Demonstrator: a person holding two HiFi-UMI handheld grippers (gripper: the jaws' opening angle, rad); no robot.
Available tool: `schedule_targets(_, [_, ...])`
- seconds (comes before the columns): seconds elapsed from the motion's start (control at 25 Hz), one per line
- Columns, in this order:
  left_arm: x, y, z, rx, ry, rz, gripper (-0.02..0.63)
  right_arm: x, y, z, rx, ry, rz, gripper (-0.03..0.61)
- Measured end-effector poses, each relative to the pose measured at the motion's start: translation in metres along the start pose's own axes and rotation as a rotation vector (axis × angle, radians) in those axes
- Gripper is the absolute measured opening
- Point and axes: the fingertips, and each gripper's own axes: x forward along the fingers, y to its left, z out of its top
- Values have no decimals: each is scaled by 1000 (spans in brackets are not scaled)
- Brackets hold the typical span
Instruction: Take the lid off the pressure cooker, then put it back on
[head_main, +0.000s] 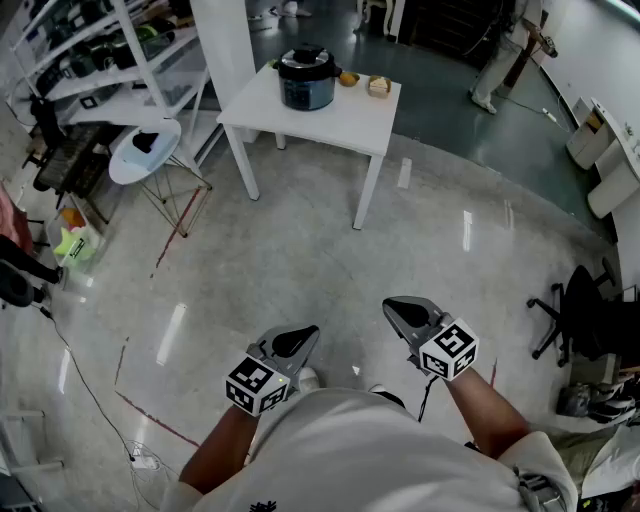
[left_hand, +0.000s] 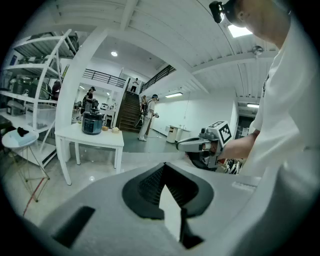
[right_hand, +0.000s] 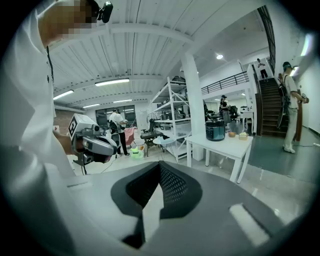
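Note:
The dark pressure cooker (head_main: 306, 78) stands with its lid on at the back of a white table (head_main: 340, 122), far across the floor from me. It also shows small in the left gripper view, cooker (left_hand: 92, 122), and in the right gripper view, cooker (right_hand: 215, 130). My left gripper (head_main: 304, 338) and right gripper (head_main: 398, 309) are held close to my body, over bare floor, both pointing toward the table. Each has its jaws together with nothing between them. From the left gripper (left_hand: 164, 170) the right gripper (left_hand: 183, 146) shows alongside; from the right gripper (right_hand: 160, 167) the left gripper (right_hand: 111, 149) does.
Two small bowls (head_main: 378, 86) sit beside the cooker. White shelving (head_main: 90, 60) and a round white stool (head_main: 145, 152) stand at the left, by a white pillar (head_main: 225, 40). An office chair (head_main: 585, 320) is at the right. A person (head_main: 505, 50) stands beyond the table.

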Motion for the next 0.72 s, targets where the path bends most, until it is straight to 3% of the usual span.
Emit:
schedule_targets(0.36, [-27, 54, 4, 25, -6, -32, 5, 55, 14, 15, 5, 9, -21, 9])
schedule_targets(0.6, [-10, 77, 9, 6, -10, -42, 5, 76, -13, 23, 38, -25, -9, 12])
schedule_targets(0.72, [7, 95, 16, -1, -11, -25, 5, 93, -39, 28, 30, -32, 19, 111])
